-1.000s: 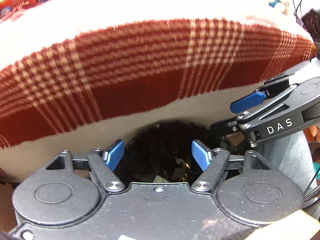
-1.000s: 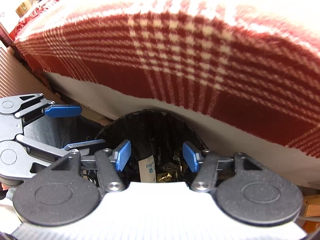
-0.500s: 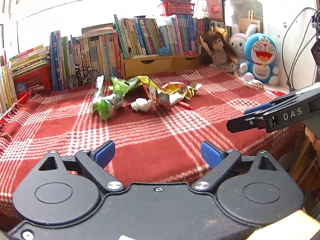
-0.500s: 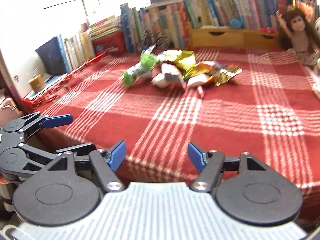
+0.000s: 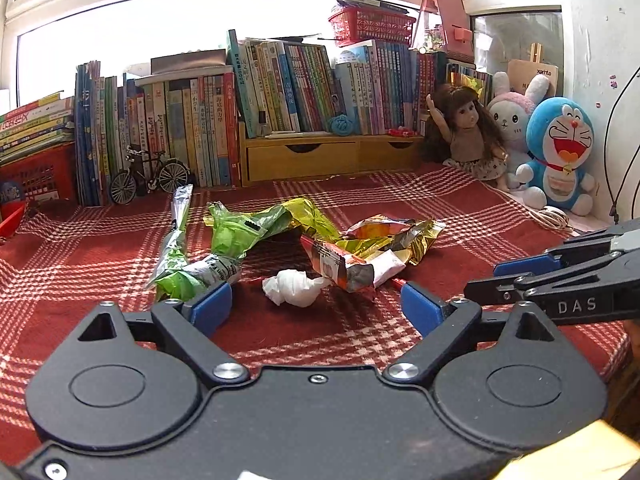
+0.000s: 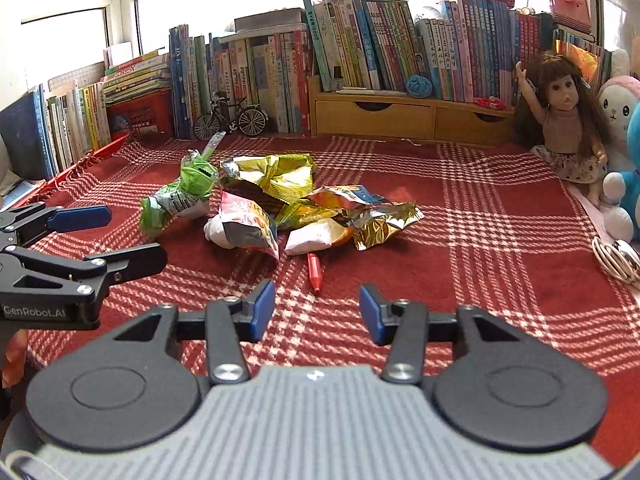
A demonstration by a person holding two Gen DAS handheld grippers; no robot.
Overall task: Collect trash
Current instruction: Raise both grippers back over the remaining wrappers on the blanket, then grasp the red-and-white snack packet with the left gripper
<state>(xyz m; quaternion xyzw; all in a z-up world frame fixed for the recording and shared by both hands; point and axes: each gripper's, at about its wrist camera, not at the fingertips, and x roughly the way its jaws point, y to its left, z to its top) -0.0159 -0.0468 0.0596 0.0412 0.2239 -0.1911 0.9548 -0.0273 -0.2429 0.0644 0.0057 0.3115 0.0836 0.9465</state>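
A pile of trash lies mid-table on the red plaid cloth (image 5: 360, 332): a green wrapper (image 5: 228, 236), a white tissue wad (image 5: 294, 288), a red-orange snack packet (image 5: 344, 268) and a gold foil wrapper (image 5: 412, 240). The right wrist view shows the same pile, with a yellow bag (image 6: 280, 176) and a red pen (image 6: 314, 272) at its near side. My left gripper (image 5: 316, 310) hovers just short of the tissue, jaws wide and closing, holding nothing. My right gripper (image 6: 316, 312) hangs short of the pen, its jaws closing on nothing. Each gripper appears in the other's view (image 5: 516, 276) (image 6: 128, 238).
Rows of books (image 5: 280, 92) and a wooden drawer unit (image 5: 320, 156) line the back. A model bicycle (image 5: 148, 174) stands back left. A doll (image 5: 468, 136) and plush toys (image 5: 560, 156) sit back right, beside a coiled white cable (image 6: 616, 258).
Both grippers rose from over the black-lined bin below the table edge to above the cloth, then moved closer to the trash pile. The right jaws have narrowed.
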